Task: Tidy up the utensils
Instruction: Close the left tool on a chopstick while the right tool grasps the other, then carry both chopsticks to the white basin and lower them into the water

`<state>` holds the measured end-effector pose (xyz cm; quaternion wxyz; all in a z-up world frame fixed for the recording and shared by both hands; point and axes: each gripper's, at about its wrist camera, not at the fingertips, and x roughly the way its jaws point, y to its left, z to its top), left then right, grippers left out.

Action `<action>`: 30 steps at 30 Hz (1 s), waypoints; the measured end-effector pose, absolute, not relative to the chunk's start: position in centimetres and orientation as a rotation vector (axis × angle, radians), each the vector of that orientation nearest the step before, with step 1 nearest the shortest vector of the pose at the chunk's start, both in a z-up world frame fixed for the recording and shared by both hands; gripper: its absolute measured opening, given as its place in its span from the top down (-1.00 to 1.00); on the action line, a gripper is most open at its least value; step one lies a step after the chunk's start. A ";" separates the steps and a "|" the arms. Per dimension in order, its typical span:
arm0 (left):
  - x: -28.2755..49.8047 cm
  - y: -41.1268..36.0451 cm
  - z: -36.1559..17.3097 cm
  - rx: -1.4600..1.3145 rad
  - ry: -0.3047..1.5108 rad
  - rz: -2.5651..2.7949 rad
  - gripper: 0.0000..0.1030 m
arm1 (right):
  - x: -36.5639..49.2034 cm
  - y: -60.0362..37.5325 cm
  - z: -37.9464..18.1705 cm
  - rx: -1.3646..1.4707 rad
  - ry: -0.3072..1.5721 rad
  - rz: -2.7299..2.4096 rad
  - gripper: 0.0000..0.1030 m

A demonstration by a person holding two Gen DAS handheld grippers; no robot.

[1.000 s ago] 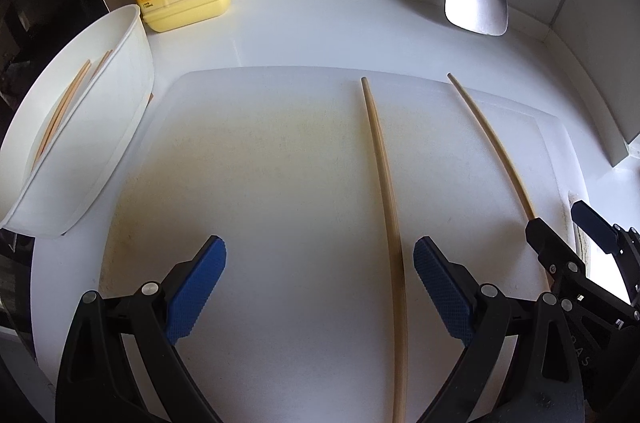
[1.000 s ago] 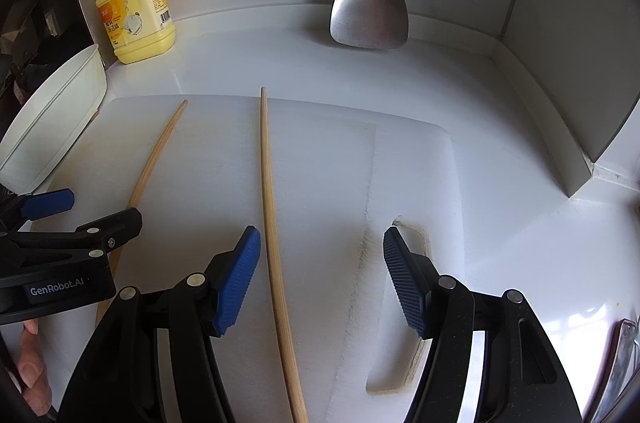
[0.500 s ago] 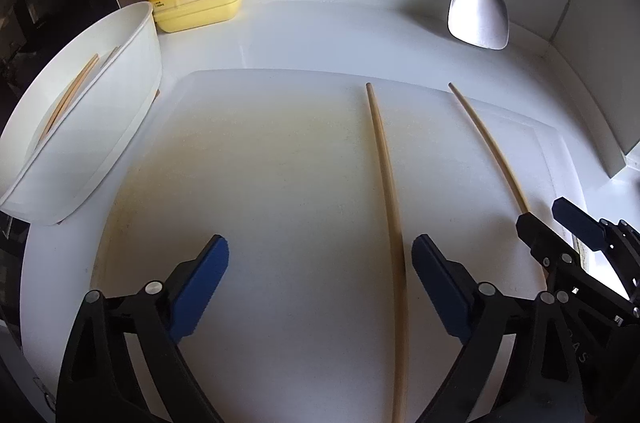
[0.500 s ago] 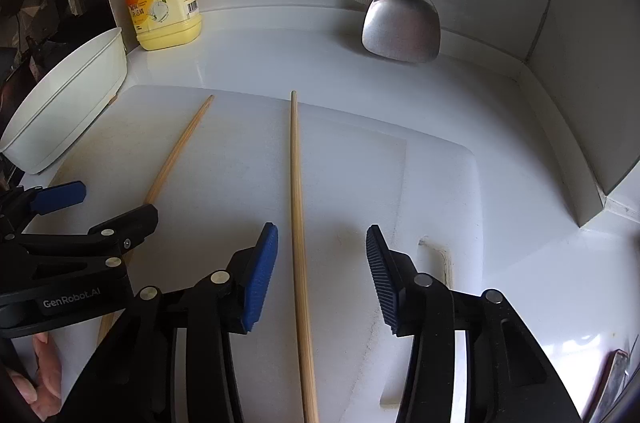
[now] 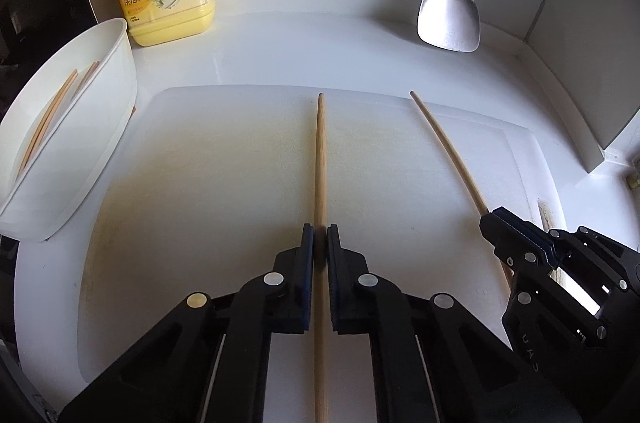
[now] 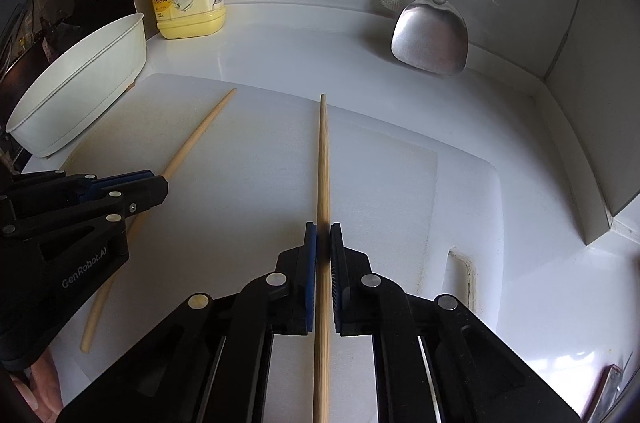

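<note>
We are clamping the left claw (image 5: 320, 239) on one chopstick (image 5: 320, 159) and the right claw (image 6: 323, 237) on the other chopstick (image 6: 323, 159), both claws having just been closing; both sticks are lying on the white board (image 5: 208, 183) on the tabletop (image 5: 320, 51), beside the white basin (image 5: 100, 127).

Matt pale wooden chopsticks (image 5: 320, 159) on a stained white plastic board (image 5: 200, 191); glossy steel spatula (image 5: 449, 19).
</note>
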<state>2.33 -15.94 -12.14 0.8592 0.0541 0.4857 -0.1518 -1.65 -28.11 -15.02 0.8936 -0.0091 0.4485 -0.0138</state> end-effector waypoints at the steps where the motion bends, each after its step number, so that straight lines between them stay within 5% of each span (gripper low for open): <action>1: 2.4 -15.8 -12.1 0.106 1.029 -0.329 0.87 | -1.7 -28.3 -15.0 0.004 0.932 -0.030 0.88; 12: 2.4 -11.8 -11.0 0.012 1.102 -0.422 0.87 | -2.8 -26.9 -12.6 0.194 0.900 -0.030 0.87; 30: 8.8 5.0 -0.7 -0.094 0.893 -0.298 0.86 | 5.3 -13.3 -5.9 0.308 0.817 0.153 0.87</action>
